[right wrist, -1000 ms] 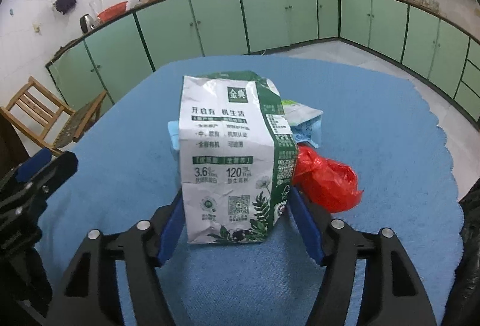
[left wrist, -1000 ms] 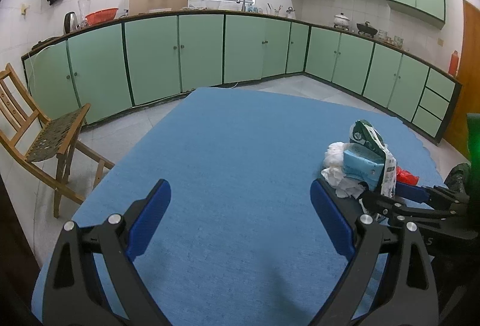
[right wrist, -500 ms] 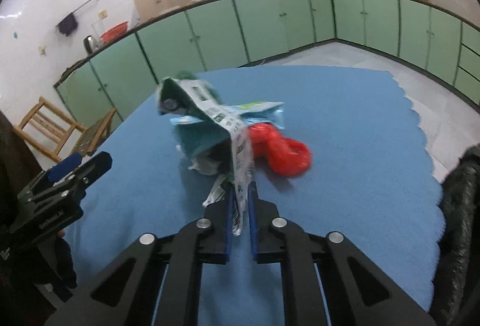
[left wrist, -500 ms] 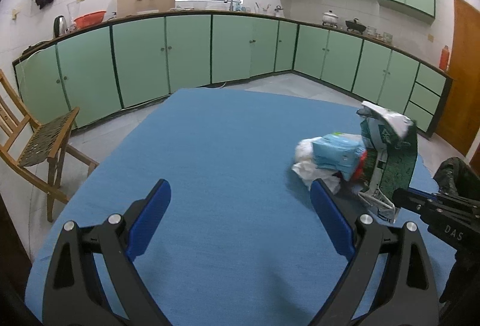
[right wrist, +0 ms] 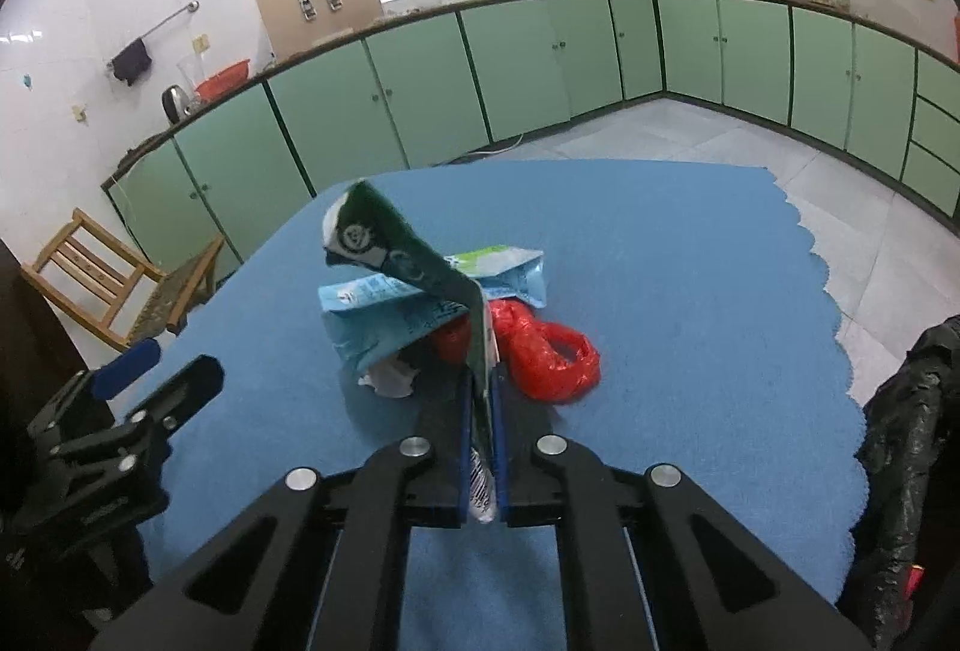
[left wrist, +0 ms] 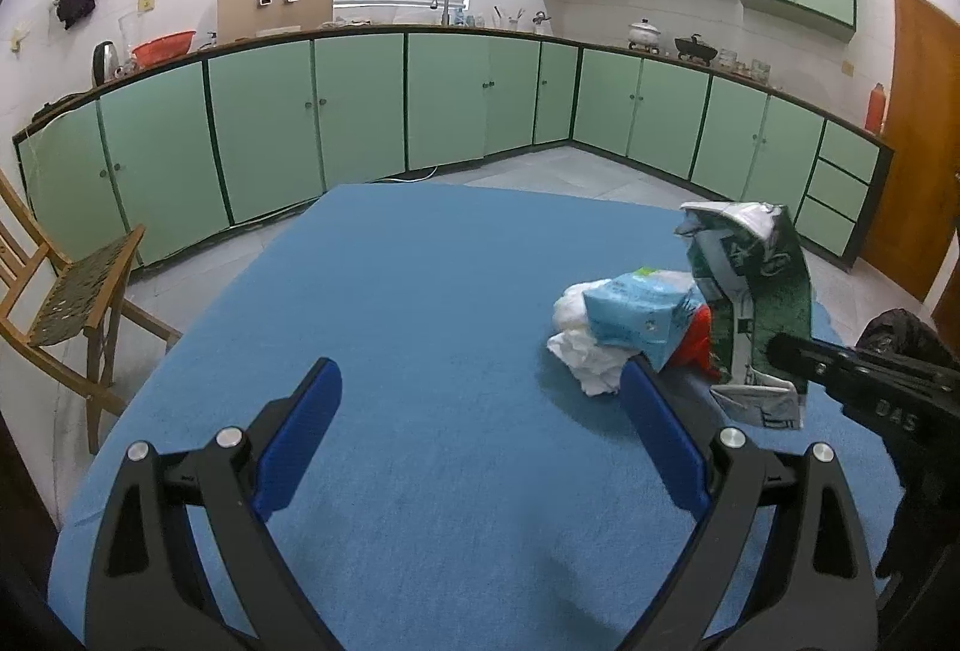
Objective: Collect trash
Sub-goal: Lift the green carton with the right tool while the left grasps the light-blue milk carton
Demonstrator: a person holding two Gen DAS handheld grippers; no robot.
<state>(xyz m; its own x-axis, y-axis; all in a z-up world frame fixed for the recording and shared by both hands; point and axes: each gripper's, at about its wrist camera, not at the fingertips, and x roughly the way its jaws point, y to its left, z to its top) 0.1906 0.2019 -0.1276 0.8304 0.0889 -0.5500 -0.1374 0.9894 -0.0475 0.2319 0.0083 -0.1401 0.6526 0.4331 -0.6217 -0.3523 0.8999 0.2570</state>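
Observation:
A green and white milk carton (right wrist: 408,267) is squashed flat between the blue pads of my right gripper (right wrist: 480,387), which is shut on its lower end. In the left wrist view the same carton (left wrist: 750,303) stands upright above the blue table (left wrist: 420,327), pinched by the right gripper (left wrist: 786,351). Behind it lie a light blue packet (right wrist: 384,315), a red plastic bag (right wrist: 546,351) and crumpled white tissue (left wrist: 582,351). My left gripper (left wrist: 480,411) hovers open over bare cloth, left of the pile, holding nothing.
A black trash bag (right wrist: 912,447) hangs off the table's right edge. A wooden chair (left wrist: 66,303) stands to the left on the floor. Green kitchen cabinets (left wrist: 360,105) run around the back of the room.
My right gripper went from open around the standing carton to shut on it, crushing it flat and lifting it slightly. The left gripper's view drifted so the pile sits closer to its right finger.

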